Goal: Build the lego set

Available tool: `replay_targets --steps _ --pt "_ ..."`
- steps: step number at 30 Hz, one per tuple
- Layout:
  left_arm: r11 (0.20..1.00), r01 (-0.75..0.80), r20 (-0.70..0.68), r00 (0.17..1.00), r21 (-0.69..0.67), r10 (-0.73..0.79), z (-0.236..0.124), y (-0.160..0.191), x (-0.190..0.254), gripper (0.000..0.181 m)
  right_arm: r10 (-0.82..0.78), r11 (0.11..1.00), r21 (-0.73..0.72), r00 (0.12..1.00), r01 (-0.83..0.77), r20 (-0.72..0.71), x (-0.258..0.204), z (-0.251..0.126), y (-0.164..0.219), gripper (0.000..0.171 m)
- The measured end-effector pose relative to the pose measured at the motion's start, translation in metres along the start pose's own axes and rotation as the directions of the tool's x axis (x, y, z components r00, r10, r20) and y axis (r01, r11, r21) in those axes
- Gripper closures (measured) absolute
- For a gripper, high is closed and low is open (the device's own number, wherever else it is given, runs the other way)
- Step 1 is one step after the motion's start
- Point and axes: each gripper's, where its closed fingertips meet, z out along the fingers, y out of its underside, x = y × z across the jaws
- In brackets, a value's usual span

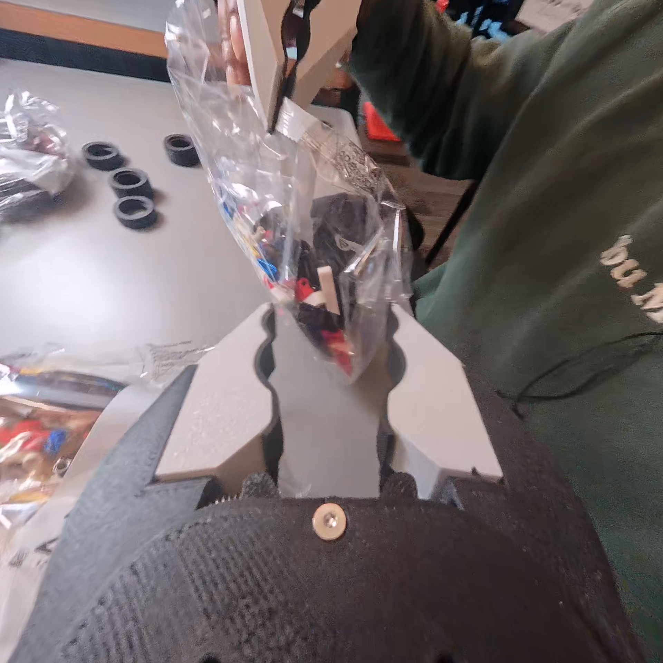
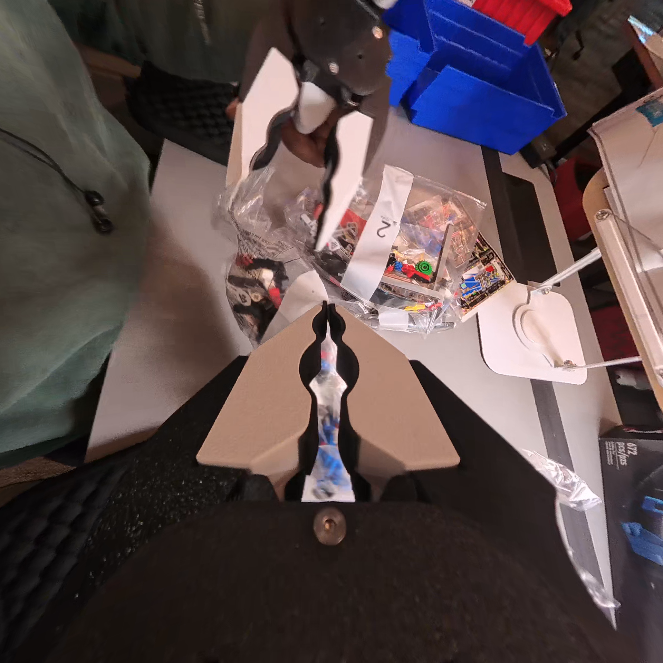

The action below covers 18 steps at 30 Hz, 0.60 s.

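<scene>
Right gripper [image 2: 328, 308] is pinched tight on the top of a clear bag [image 1: 308, 222] of bricks, which hangs down between the wide-open fingers of the left gripper [image 1: 332, 308]. Four black tires [image 1: 131, 181] sit on the table [image 1: 89, 280], plus more bags [image 2: 405, 251].

You get even, soft indoor light, faint shadows on the counter [image 1: 107, 287], glare on the clear bag [image 1: 294, 215], motion blur and fisheye bending at the edges.
</scene>
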Motion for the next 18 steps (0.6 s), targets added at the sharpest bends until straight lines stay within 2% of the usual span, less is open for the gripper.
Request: replay_targets --steps 1,2,4,6,9,12,16,17,18 --pt "1.000 -0.005 0.037 0.999 -0.007 0.005 0.000 0.005 -0.002 0.144 0.008 1.000 -0.016 1.000 -0.008 -0.018 0.005 0.003 0.003 0.171" --pt "1.000 -0.013 0.068 0.998 -0.006 0.013 -0.001 0.007 -0.003 0.179 0.023 0.999 -0.023 0.999 -0.024 -0.042 0.012 0.006 0.005 0.171" --pt "1.000 -0.012 0.145 0.989 0.025 0.008 -0.013 0.002 -0.010 0.181 0.081 0.997 0.020 0.994 -0.080 -0.070 0.024 0.006 0.003 0.171" --pt "0.995 -0.021 0.216 0.976 0.102 -0.002 -0.037 -0.019 -0.016 0.181 0.161 0.983 0.105 0.982 -0.151 -0.100 0.035 0.002 -0.005 0.171" --pt "0.967 -0.043 0.317 0.948 0.252 -0.040 -0.098 -0.061 -0.022 0.181 0.271 0.938 0.260 0.954 -0.231 -0.129 0.045 -0.006 -0.015 0.170" --pt "0.951 -0.044 0.362 0.929 0.306 -0.073 -0.148 -0.082 -0.024 0.181 0.331 0.904 0.331 0.934 -0.272 -0.135 0.044 0.001 -0.009 0.171" --pt "0.974 -0.008 0.348 0.935 0.228 -0.074 -0.146 -0.068 -0.018 0.181 0.331 0.906 0.308 0.939 -0.289 -0.090 0.031 0.024 -0.007 0.171" --pt "0.975 -0.001 0.341 0.937 0.222 -0.077 -0.139 -0.062 -0.018 0.158 0.327 0.909 0.299 0.942 -0.290 -0.081 0.030 0.028 -0.009 0.171" --pt "0.978 0.015 0.330 0.940 0.206 -0.083 -0.129 -0.054 -0.018 0.118 0.322 0.913 0.290 0.943 -0.286 -0.083 0.030 0.031 -0.012 0.171"
